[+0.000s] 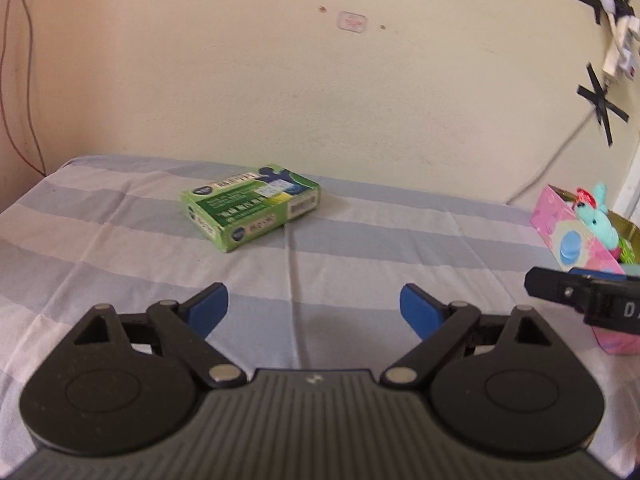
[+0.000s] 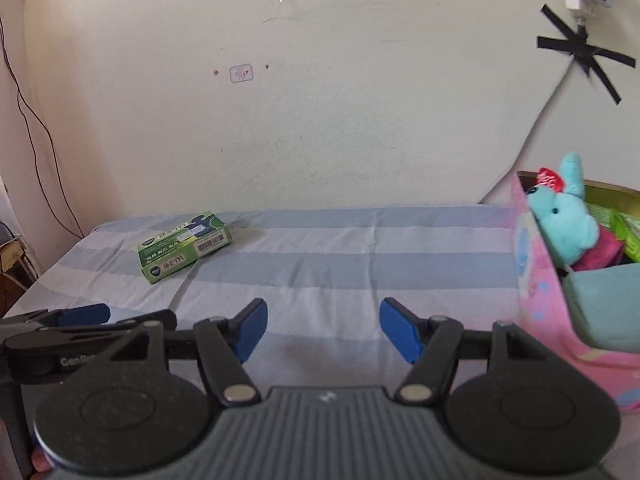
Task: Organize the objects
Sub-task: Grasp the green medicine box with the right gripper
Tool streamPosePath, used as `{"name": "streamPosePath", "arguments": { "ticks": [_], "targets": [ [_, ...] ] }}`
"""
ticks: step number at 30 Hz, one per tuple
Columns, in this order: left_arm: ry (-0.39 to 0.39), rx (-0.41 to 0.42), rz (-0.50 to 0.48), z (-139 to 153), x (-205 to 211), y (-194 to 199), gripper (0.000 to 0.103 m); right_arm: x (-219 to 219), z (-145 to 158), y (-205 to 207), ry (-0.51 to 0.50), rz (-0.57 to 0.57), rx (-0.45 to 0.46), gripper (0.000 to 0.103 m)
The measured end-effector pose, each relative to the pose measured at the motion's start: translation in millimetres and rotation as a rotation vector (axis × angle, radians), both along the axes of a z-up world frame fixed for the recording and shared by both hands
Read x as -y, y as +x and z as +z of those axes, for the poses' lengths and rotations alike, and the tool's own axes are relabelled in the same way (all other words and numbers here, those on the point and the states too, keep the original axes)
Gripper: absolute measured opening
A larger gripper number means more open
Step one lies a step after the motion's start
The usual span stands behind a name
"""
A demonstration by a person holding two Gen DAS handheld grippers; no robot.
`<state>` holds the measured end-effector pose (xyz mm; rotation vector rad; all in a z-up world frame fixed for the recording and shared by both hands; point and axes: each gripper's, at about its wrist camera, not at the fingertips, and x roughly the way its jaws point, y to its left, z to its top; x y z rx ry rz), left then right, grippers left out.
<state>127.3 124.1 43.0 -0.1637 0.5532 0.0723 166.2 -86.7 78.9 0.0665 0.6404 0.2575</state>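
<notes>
A green carton (image 1: 252,204) lies flat on the striped cloth, ahead and a little left of my left gripper (image 1: 314,310), which is open and empty. It also shows in the right wrist view (image 2: 185,245), far left of my right gripper (image 2: 323,328), also open and empty. A pink box (image 2: 560,312) stands at the right and holds a teal plush toy (image 2: 568,220), a teal block (image 2: 608,304) and green packets (image 2: 628,236). The box also shows in the left wrist view (image 1: 560,216). The left gripper's finger (image 2: 84,314) appears at the right view's left edge.
The striped blue and white cloth (image 2: 340,264) covers the table against a cream wall. Thin wires (image 1: 24,80) hang at the left wall. A white cable and black tape crosses (image 2: 584,48) are on the wall at the right.
</notes>
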Motion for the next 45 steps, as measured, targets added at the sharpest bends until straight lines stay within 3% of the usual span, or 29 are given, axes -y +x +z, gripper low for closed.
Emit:
{"name": "streamPosePath", "arguments": {
  "ticks": [7, 10, 13, 17, 22, 24, 27, 29, 33, 39, 42, 45],
  "targets": [
    [-0.124, 0.002, 0.200, 2.7, -57.9, 1.2, 0.097, -59.8, -14.5, 70.3, -0.008, 0.110, -0.071, 0.064],
    [-0.191, -0.019, 0.253, -2.2, -72.0, 1.8, 0.097, -82.6, -19.2, 108.5, 0.042, 0.149, -0.118, 0.065],
    [-0.241, -0.018, 0.295, -4.2, -80.3, 2.6, 0.097, -107.4, -25.7, 153.6, 0.104, 0.186, -0.182, 0.075],
    [-0.311, -0.002, 0.349, -4.8, -91.8, -3.6, 0.097, -144.9, -32.7, 201.4, 0.088, 0.200, -0.185, 0.076],
    [-0.327, 0.014, 0.374, -3.6, -95.0, -4.6, 0.097, -177.6, -49.3, 250.5, 0.145, 0.247, -0.290, 0.077],
    [-0.315, 0.014, 0.378, -4.4, -94.9, -2.8, 0.097, -192.8, -57.4, 259.3, 0.088, 0.289, -0.316, 0.077],
    [-0.316, -0.006, 0.389, -8.6, -98.3, 1.6, 0.097, -207.1, -60.4, 246.9, -0.017, 0.374, -0.280, 0.072],
    [-0.328, -0.022, 0.398, -11.9, -101.1, 3.7, 0.097, -205.2, -59.2, 228.7, -0.043, 0.441, -0.262, 0.060],
    [-0.334, -0.061, 0.334, -18.3, -96.0, 12.3, 0.097, -182.9, -59.9, 194.1, -0.053, 0.447, -0.229, 0.059],
    [-0.358, -0.095, 0.130, -22.5, -72.0, 21.3, 0.096, -124.0, -58.3, 146.7, 0.069, 0.344, -0.206, 0.062],
    [-0.337, -0.111, 0.068, -21.4, -55.8, 20.3, 0.096, -82.5, -59.3, 128.4, 0.196, 0.295, -0.222, 0.064],
    [-0.367, -0.139, -0.043, -23.4, -42.9, 20.5, 0.095, -42.8, -62.5, 107.8, 0.268, 0.301, -0.233, 0.070]
  ]
}}
